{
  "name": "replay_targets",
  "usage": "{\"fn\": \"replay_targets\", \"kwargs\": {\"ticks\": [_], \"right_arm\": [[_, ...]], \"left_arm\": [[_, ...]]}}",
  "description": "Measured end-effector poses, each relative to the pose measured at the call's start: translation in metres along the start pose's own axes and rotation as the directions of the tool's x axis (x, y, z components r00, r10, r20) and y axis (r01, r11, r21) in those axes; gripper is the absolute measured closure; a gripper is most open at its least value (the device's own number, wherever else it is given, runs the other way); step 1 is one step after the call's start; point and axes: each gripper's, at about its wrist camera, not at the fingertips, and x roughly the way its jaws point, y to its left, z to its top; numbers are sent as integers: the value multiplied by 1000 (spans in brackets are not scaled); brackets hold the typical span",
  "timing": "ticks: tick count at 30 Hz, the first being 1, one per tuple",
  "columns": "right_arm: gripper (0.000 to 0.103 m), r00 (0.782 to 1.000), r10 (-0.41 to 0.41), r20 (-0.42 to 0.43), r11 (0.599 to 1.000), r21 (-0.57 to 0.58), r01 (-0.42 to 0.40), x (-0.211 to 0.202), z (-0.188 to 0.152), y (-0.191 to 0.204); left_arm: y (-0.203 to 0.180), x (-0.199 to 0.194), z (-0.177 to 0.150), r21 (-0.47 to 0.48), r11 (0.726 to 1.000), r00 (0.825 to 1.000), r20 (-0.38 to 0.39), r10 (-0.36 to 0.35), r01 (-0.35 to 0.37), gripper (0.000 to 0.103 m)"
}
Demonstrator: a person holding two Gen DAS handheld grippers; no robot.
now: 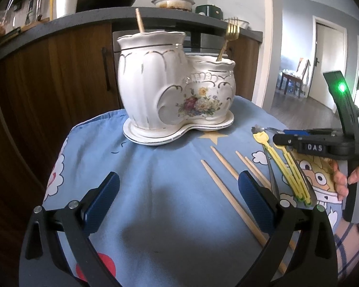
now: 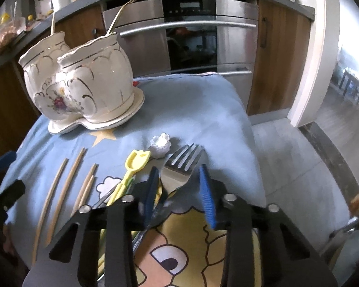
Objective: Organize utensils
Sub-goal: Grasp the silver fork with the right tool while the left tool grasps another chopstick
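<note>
Right gripper [image 2: 179,186] straddles a steel fork [image 2: 182,167], hidden in the left view.

Glossy white ceramic holder [image 1: 172,88] with gilt trim; matt blue cloth [image 2: 193,110]; pale wooden chopsticks [image 1: 229,191]; shiny steel fork [image 2: 180,169]; yellow plastic utensils [image 1: 284,167]

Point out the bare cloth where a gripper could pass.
Free: blue cloth between the white ceramic holder and the open left gripper; also right of the steel fork. Crowded: wooden chopsticks and yellow plastic utensils near the right gripper.
</note>
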Motion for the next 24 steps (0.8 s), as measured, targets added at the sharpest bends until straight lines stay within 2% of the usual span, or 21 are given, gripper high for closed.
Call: {"fn": "replay_targets", "kwargs": {"ticks": [7,12,14,17,20,24], "right_arm": [[74,998,57,36,998,33,-58,-7,-1,-5],[75,994,86,67,996,22,-87,-13,-1,-6],[75,992,100,78,995,16,-102,-16,-2,-6],[75,989,118,91,993,13,-120,-20,-2,-8],[75,984,138,111,990,13,-140,-26,-2,-9],[76,974,161,157,987,1,-163,-36,-1,-9]], "left_arm": [[-21,2,-3,52,997,997,-64,-49,52,5],[-29,3,-7,54,995,991,-111,-71,78,6],[-30,4,-7,47,995,987,-136,-80,88,14],[-31,6,-10,30,993,978,-181,-104,111,37],[-34,7,-11,37,992,971,-214,-108,118,51],[-45,10,-15,83,989,962,-254,-99,123,53]]}}
